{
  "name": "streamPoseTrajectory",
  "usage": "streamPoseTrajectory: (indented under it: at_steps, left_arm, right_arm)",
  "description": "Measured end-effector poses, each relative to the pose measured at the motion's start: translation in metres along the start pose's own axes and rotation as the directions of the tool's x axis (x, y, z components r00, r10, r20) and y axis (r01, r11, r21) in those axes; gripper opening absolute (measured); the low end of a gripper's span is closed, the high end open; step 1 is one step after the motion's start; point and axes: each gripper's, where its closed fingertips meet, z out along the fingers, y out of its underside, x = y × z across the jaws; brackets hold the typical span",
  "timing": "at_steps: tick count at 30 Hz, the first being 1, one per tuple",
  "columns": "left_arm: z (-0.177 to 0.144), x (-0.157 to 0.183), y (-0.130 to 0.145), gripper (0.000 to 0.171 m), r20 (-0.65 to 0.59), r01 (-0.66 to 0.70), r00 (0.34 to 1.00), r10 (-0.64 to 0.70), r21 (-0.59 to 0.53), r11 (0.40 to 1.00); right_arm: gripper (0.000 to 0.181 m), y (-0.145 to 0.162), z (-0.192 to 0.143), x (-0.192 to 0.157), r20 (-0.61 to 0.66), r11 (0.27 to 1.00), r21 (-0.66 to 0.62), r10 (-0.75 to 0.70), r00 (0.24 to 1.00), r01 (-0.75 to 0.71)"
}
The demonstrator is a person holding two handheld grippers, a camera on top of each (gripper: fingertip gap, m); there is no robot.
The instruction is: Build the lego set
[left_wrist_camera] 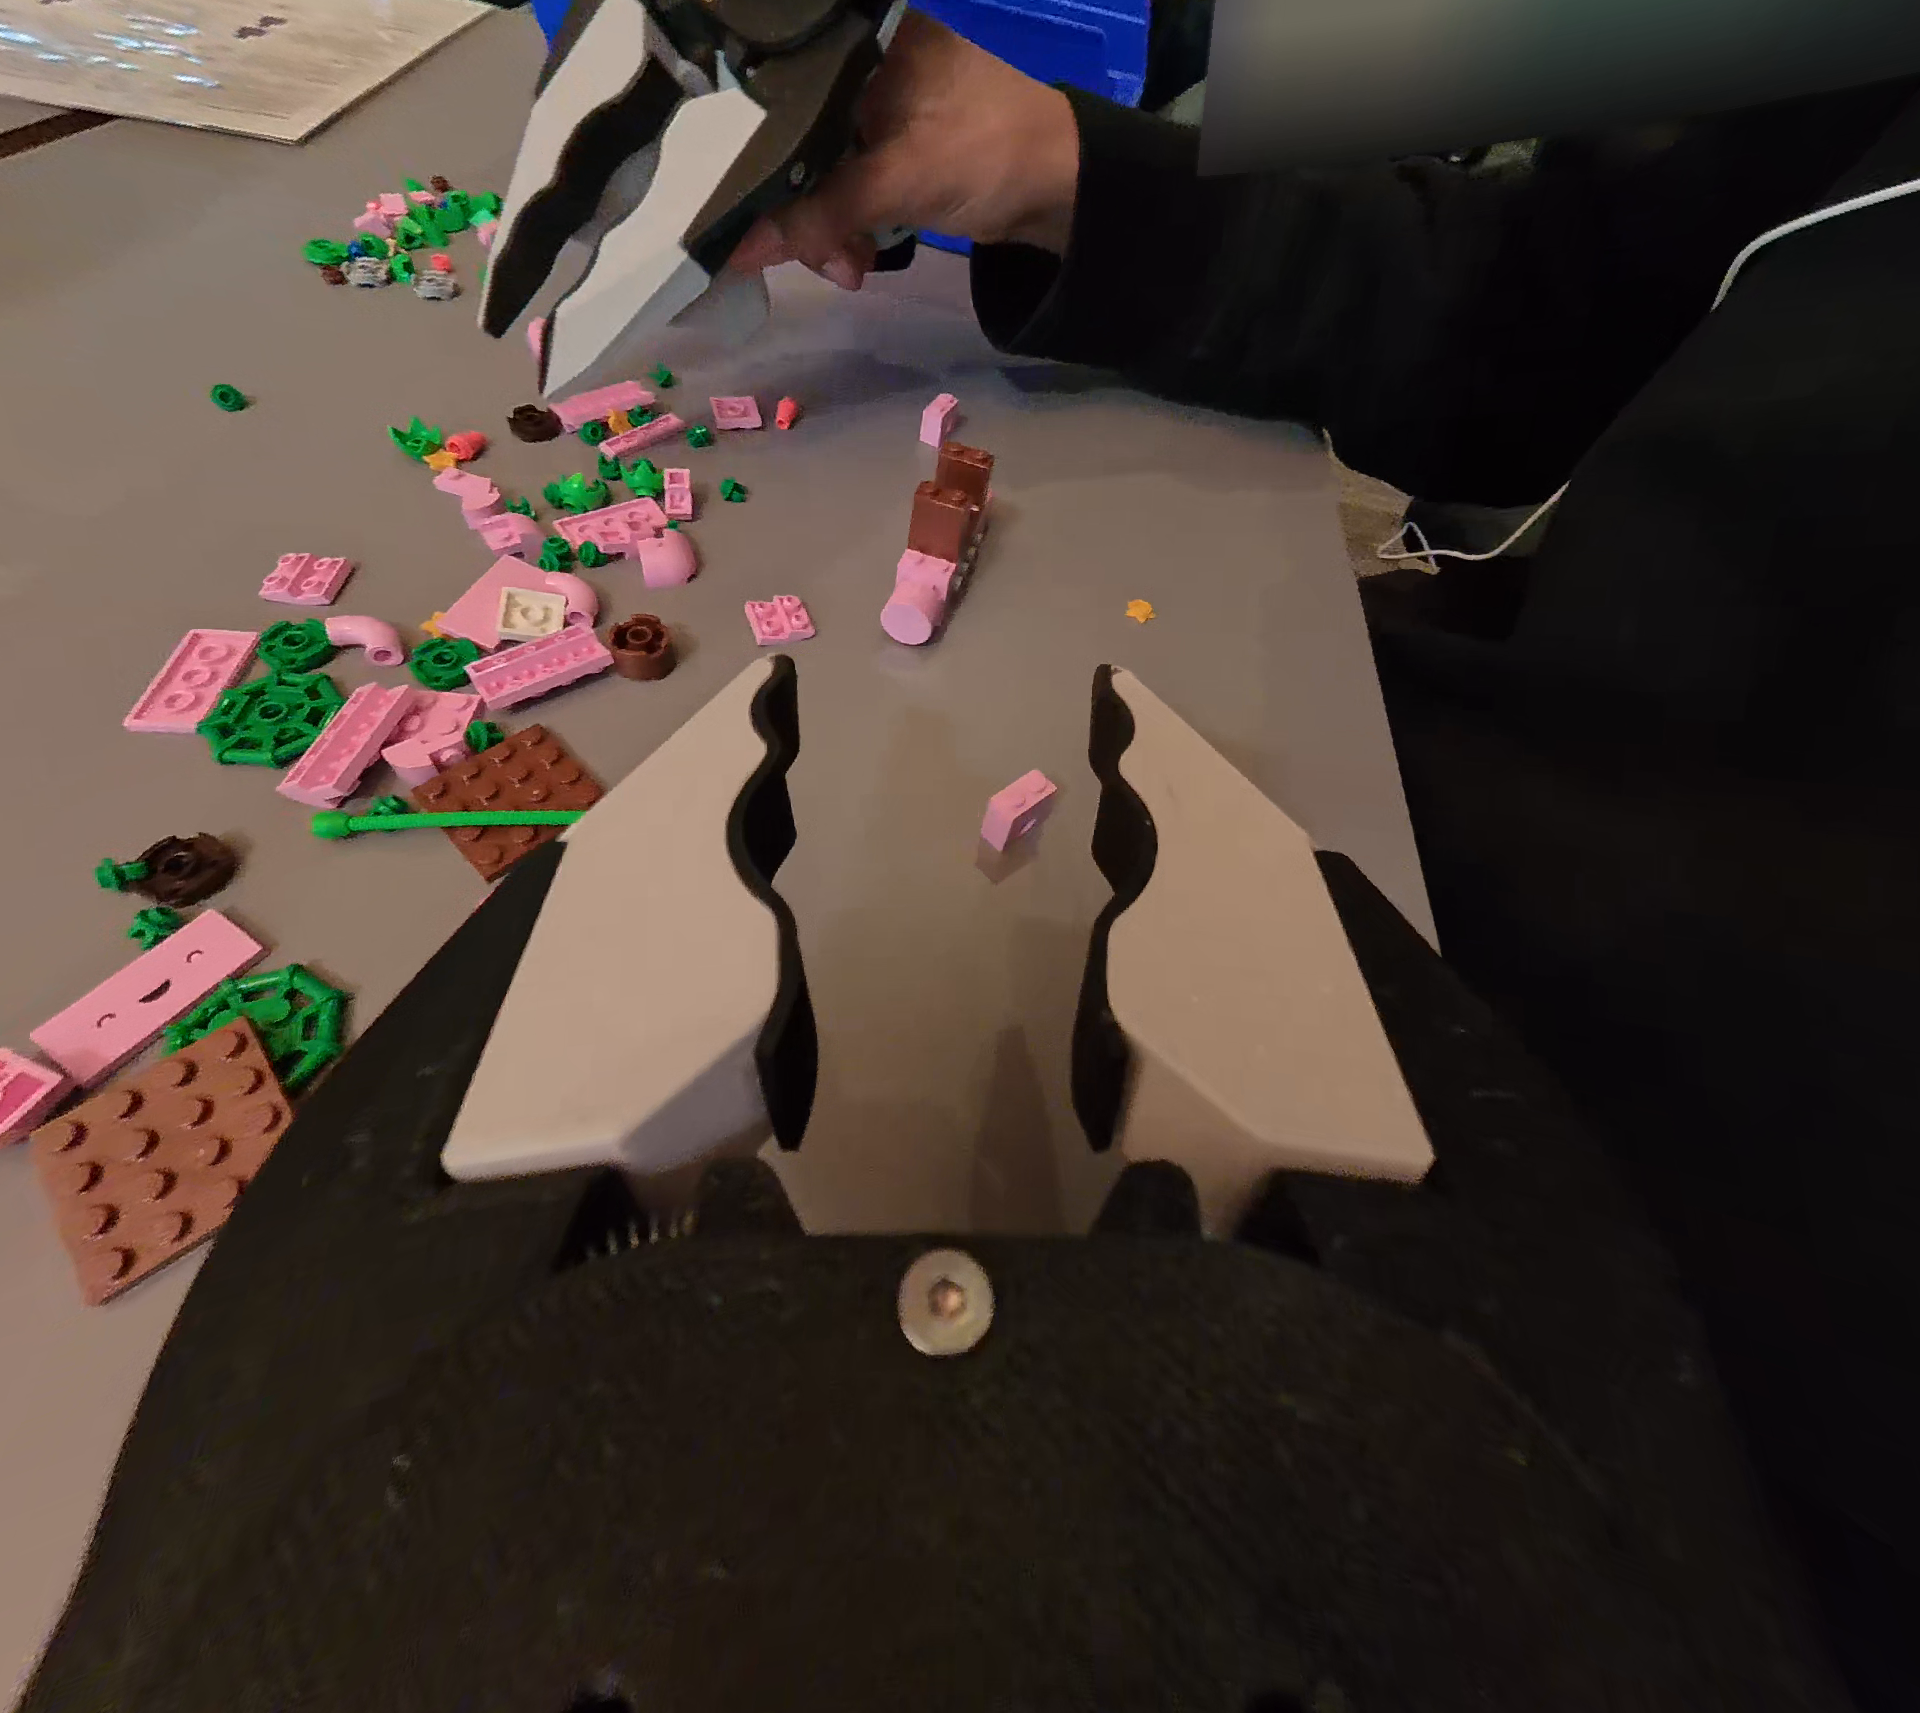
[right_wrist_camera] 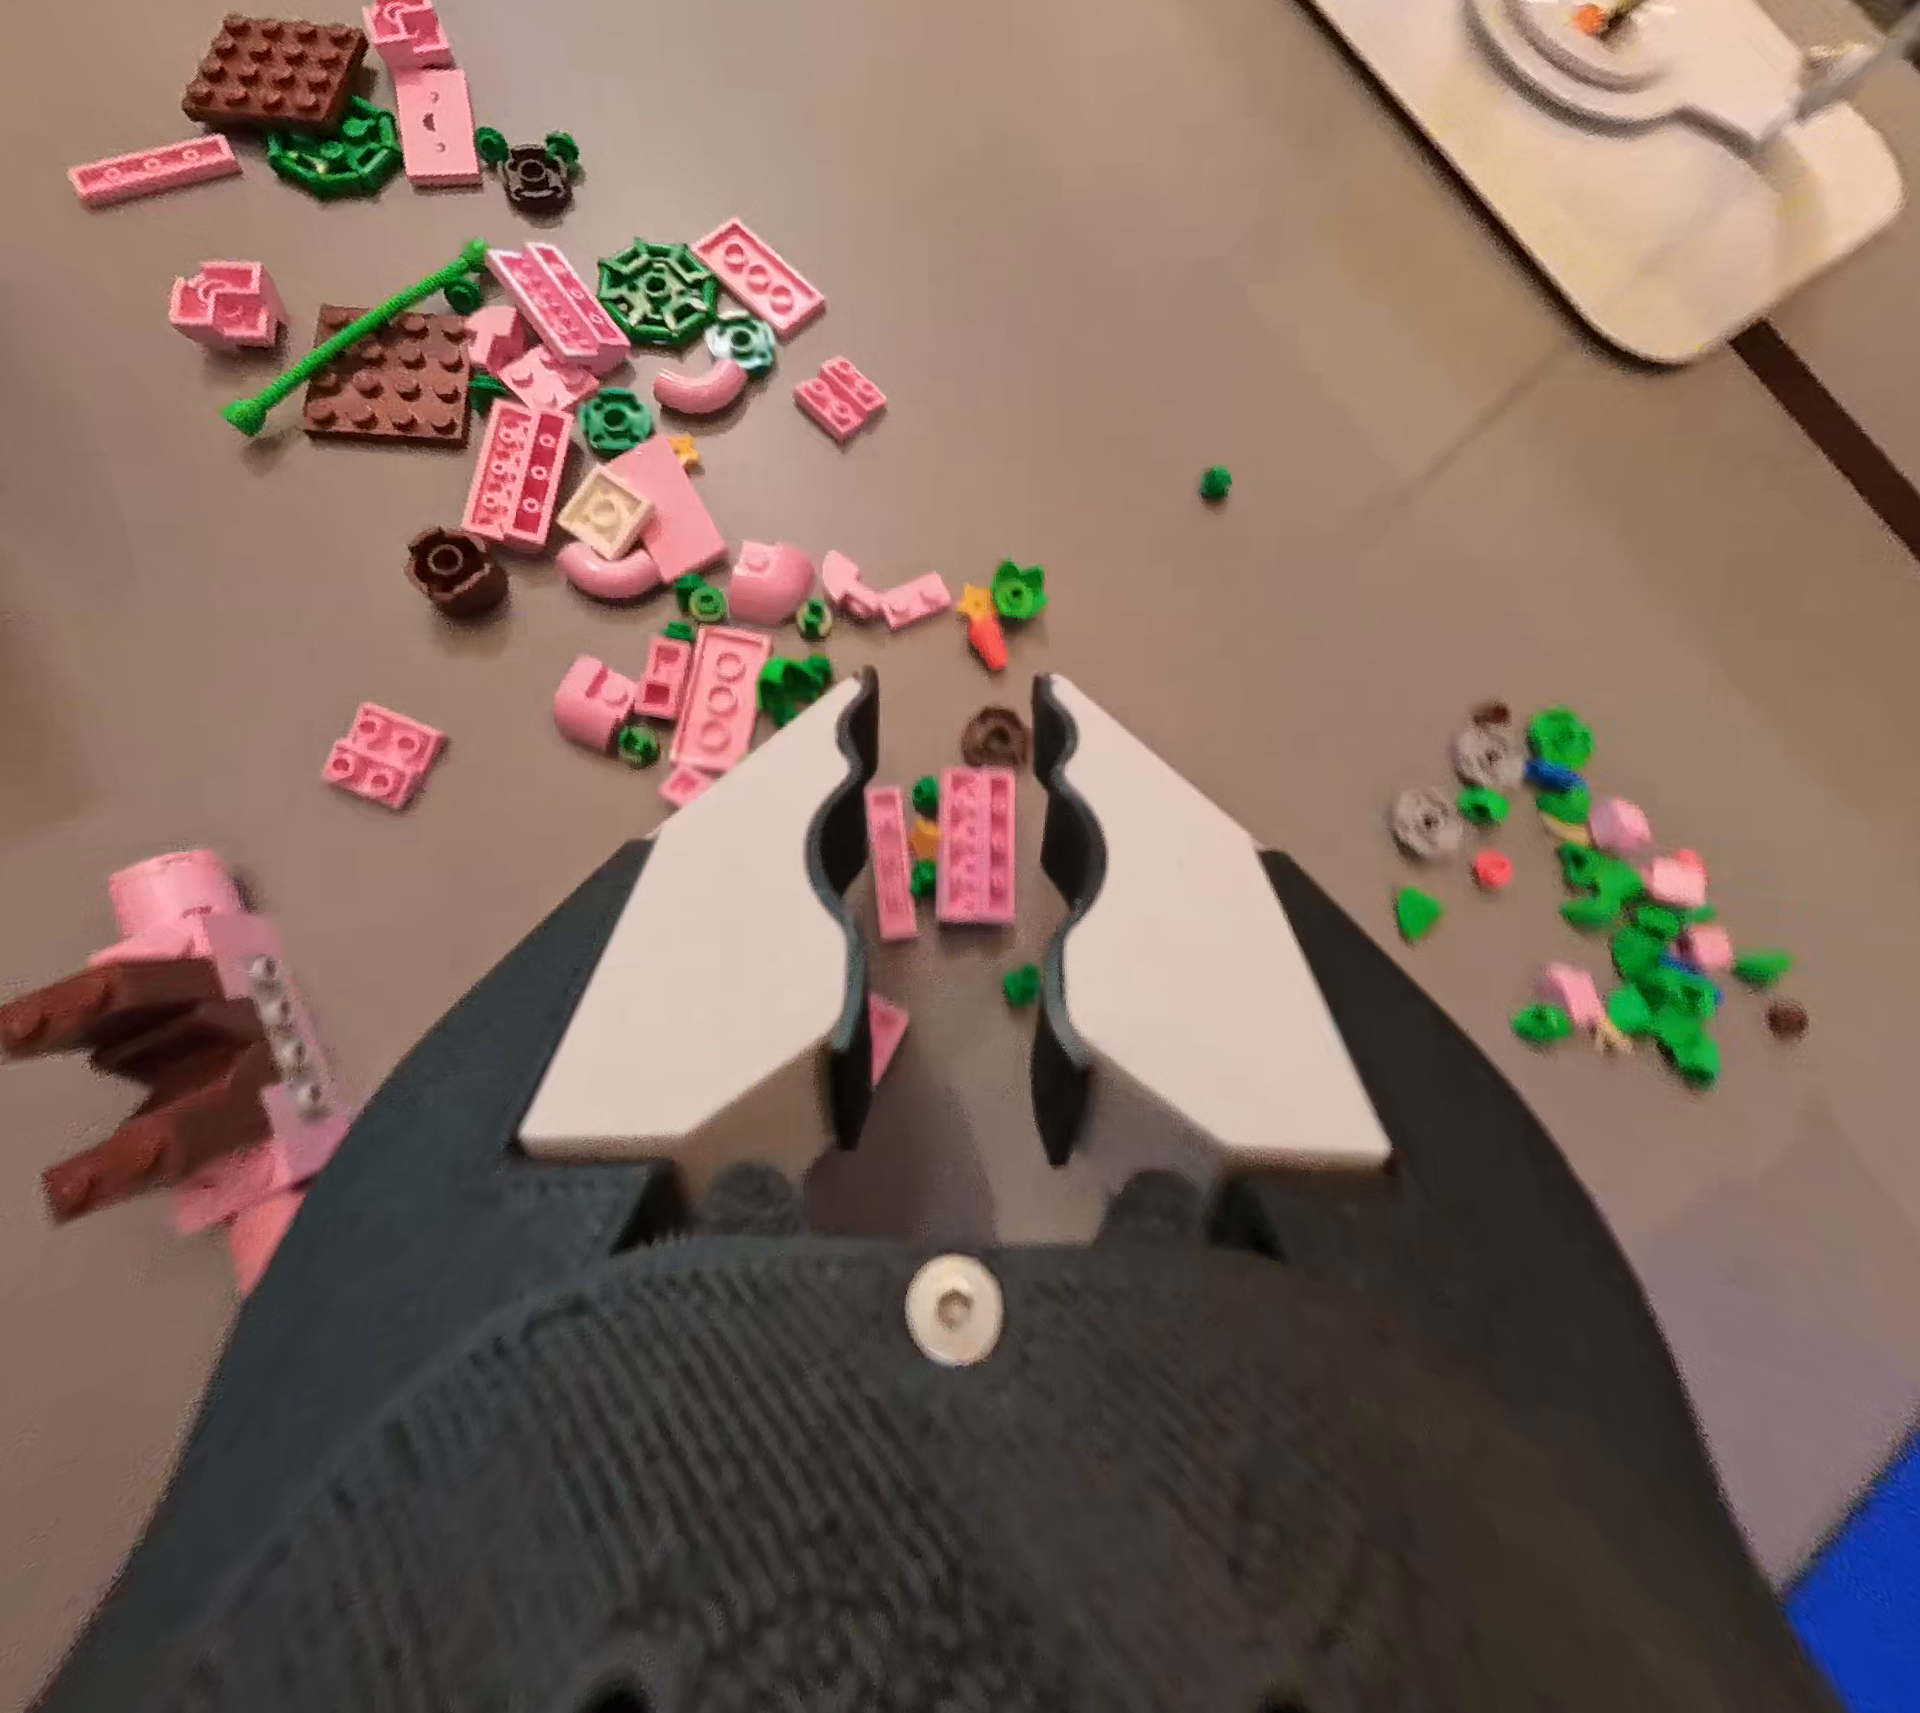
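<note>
The only built part I can see is a small assembly (left_wrist_camera: 940, 536) of brown bricks on pink ones, with a grey studded strip along one side and a round pink end. It lies on its side on the grey table (left_wrist_camera: 1195, 520), near the edge next to the person's dark sleeve. In the right wrist view the same assembly (right_wrist_camera: 197, 1029) is at the left border, blurred and partly cut off, so I cannot count its bricks.

I judge the work is at an early stage. Most pieces are loose: two brown plates (left_wrist_camera: 156, 1154), pink plates, green wheel-like pieces, a green rod (left_wrist_camera: 447, 822), and a pile of very small green and pink parts (right_wrist_camera: 1621, 905) lying apart.

My left gripper (left_wrist_camera: 943, 676) is spread wide and holds nothing; one small pink brick (left_wrist_camera: 1016, 811) stands on the table between its fingers, not touched. My right gripper (right_wrist_camera: 951, 687) is also parted and empty, and it hangs over two long pink plates (right_wrist_camera: 975, 842) and a small dark brown round piece (right_wrist_camera: 995, 733). In the left wrist view its tip (left_wrist_camera: 540, 359) is just over that same cluster.

A sheet of paper (left_wrist_camera: 208, 42) lies at the far corner, perhaps the instructions, but this I cannot confirm. The right view is soft with motion blur, so the smallest parts are hard to name.
</note>
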Motion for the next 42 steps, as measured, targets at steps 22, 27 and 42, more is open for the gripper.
streamPoseTrajectory:
  at_steps: [22, 27, 42]
  left_arm:
    - [-0.014, -0.024, -0.003, 0.055, 0.072, 0.046, 0.996, -0.049, 0.045, 0.998]
    - [-0.015, -0.025, -0.004, 0.055, 0.076, 0.044, 0.996, -0.048, 0.048, 0.998]
    - [-0.002, -0.01, -0.009, 0.054, -0.008, 0.07, 0.998, -0.069, 0.052, 0.996]
  right_arm:
    - [0.013, 0.002, 0.036, -0.019, 0.303, 0.991, -0.002, -0.124, 0.945, 0.131]
    - [0.012, 0.0, 0.035, -0.017, 0.302, 0.996, 0.003, -0.084, 0.949, 0.088]
    - [0.013, 0.025, -0.086, -0.038, 0.026, 0.988, 0.114, 0.099, 0.995, -0.102]
